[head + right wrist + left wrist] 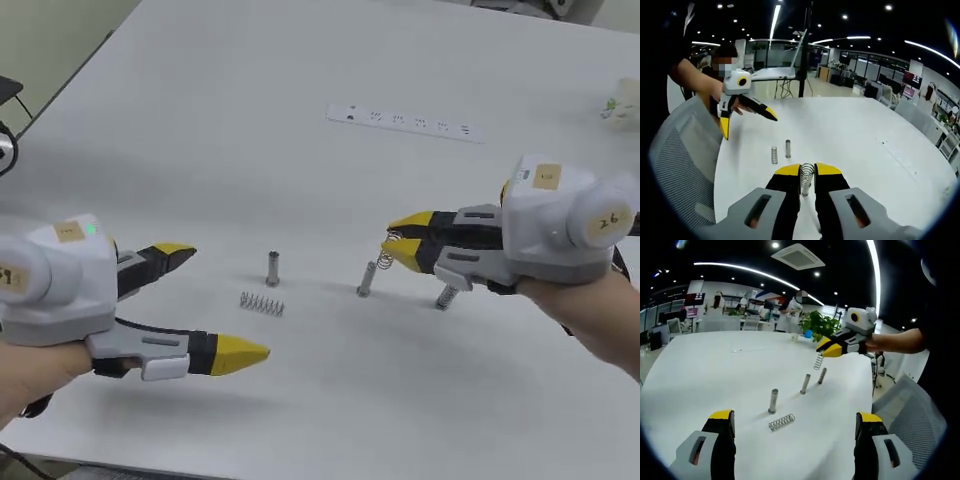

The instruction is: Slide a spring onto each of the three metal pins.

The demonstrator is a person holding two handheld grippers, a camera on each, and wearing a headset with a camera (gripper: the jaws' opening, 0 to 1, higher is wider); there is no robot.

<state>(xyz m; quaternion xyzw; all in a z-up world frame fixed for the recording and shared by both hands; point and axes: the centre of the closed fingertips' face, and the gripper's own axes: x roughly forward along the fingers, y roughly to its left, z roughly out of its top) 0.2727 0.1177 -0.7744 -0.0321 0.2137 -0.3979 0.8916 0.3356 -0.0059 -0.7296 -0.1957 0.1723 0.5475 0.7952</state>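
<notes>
Left gripper (228, 300): yellow-tipped jaws released and spread wide, holding nothing, low over the white table (200, 150) near its near edge.
Loose metal coil spring (262, 303): lies flat on the table, just on the near-edge side of the left pin.
Left grey metal pin (273, 268): upright, bare.
Middle grey metal pin (367, 279): bare, leaning a little in the head view.
Held coil spring (386, 260): hangs from the right jaws, its lower end just over the middle pin's top; contact cannot be told.
Right gripper (392, 240): jaws clenched on the held coil spring.
Right metal pin (447, 296): wears a spring, partly under the right gripper.
Long white power strip (405, 122): towards the far edge, well apart.
</notes>
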